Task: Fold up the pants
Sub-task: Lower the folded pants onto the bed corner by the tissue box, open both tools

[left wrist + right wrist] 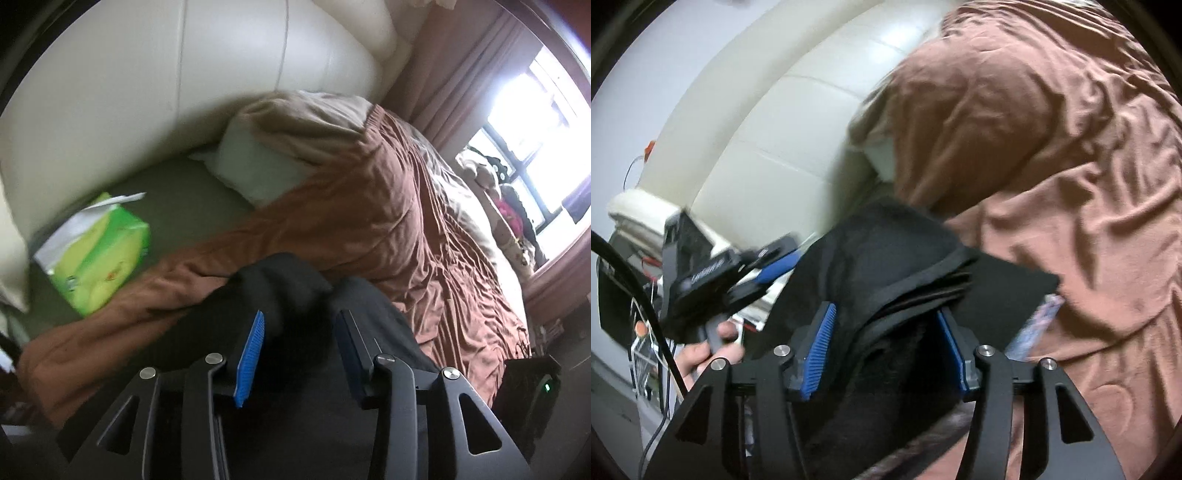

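The black pants (280, 284) lie in a folded bundle on the brown duvet (388, 221), close under both wrist cameras. My left gripper (301, 317) is open; a dark fold of the pants sits between its blue pads (251, 354) with slack on both sides. In the right wrist view the layered edge of the pants (886, 251) runs across my right gripper (886, 310), which is also open, the cloth lying between its pads without being pinched. The left gripper (768, 269) shows blurred at the bundle's left end, held by a hand (701, 354).
A cream padded headboard (147, 74) curves behind the bed. A green tissue pack (99, 251) lies on the olive sheet (184, 199) beside a white pillow (258, 166). Pink curtains and a bright window (535, 110) are at the right. A pale tag (1034, 321) sticks out under the pants.
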Motion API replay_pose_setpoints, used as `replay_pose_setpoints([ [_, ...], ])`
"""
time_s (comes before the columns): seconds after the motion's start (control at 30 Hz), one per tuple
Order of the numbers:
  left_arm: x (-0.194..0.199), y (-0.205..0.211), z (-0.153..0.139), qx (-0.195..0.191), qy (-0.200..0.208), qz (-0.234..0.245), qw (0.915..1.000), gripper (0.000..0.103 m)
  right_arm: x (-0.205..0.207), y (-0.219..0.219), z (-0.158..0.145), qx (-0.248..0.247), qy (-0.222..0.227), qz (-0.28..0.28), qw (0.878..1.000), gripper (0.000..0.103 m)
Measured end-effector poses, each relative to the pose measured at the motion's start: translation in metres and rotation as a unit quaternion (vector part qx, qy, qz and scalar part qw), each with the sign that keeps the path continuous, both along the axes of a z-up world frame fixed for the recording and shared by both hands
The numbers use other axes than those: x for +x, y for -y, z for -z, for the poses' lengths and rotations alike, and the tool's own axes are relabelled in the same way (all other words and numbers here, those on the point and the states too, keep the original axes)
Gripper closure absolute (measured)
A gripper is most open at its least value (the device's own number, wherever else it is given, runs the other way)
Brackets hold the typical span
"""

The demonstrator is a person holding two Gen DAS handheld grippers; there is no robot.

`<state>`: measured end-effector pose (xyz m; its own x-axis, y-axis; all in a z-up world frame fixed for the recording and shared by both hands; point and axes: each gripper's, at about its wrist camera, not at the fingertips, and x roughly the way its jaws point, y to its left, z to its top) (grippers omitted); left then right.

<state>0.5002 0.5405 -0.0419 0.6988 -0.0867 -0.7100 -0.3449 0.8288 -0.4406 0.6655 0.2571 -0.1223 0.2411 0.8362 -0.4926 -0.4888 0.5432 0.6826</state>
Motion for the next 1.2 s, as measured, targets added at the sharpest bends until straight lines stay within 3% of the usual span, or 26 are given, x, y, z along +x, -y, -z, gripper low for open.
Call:
replay_pose_setpoints([
  [0.13, -0.022, -0.004, -0.004, 0.012, -0.003, -0.005, 0.9999, 0.06, 0.009, 0.016, 0.001, -0.029, 0.005, 0.028, 0.999, 0.051],
  [0.27, -0.046, 0.001, -0.017, 0.037, 0.001, -0.001, 0.9993, 0.06, 0.0, 0.028, -0.02, -0.056, 0.039, 0.042, 0.997, 0.051],
  [0.47, -0.074, 0.016, -0.037, 0.05, 0.024, 0.009, 0.9984, 0.06, -0.027, 0.046, -0.053, -0.045, 0.086, 0.035, 0.995, 0.051],
  [0.67, -0.073, 0.036, -0.034, 0.062, 0.025, 0.036, 0.9971, 0.06, -0.05, 0.023, -0.067, -0.061, 0.133, -0.001, 0.989, 0.051],
  [0.87, -0.07, 0.06, -0.022, 0.073, 0.035, 0.066, 0.9945, 0.06, -0.058, -0.01, -0.066, -0.108, 0.171, -0.017, 0.979, 0.051],
  [0.93, -0.067, 0.064, -0.014, 0.076, 0.021, 0.072, 0.9943, 0.062, -0.06, -0.018, -0.059, -0.119, 0.169, -0.027, 0.978, 0.051],
  [1.0, -0.064, 0.063, -0.002, 0.077, -0.008, 0.062, 0.9951, 0.072, -0.064, -0.024, -0.052, -0.138, 0.174, -0.029, 0.974, 0.051],
  [1.1, -0.068, 0.061, 0.016, 0.084, -0.042, 0.056, 0.994, 0.074, -0.072, -0.027, -0.05, -0.148, 0.185, -0.031, 0.971, 0.051],
  [1.2, -0.078, 0.057, 0.02, 0.093, -0.048, 0.044, 0.9935, 0.074, -0.082, -0.033, -0.054, -0.169, 0.21, -0.037, 0.962, 0.051],
])
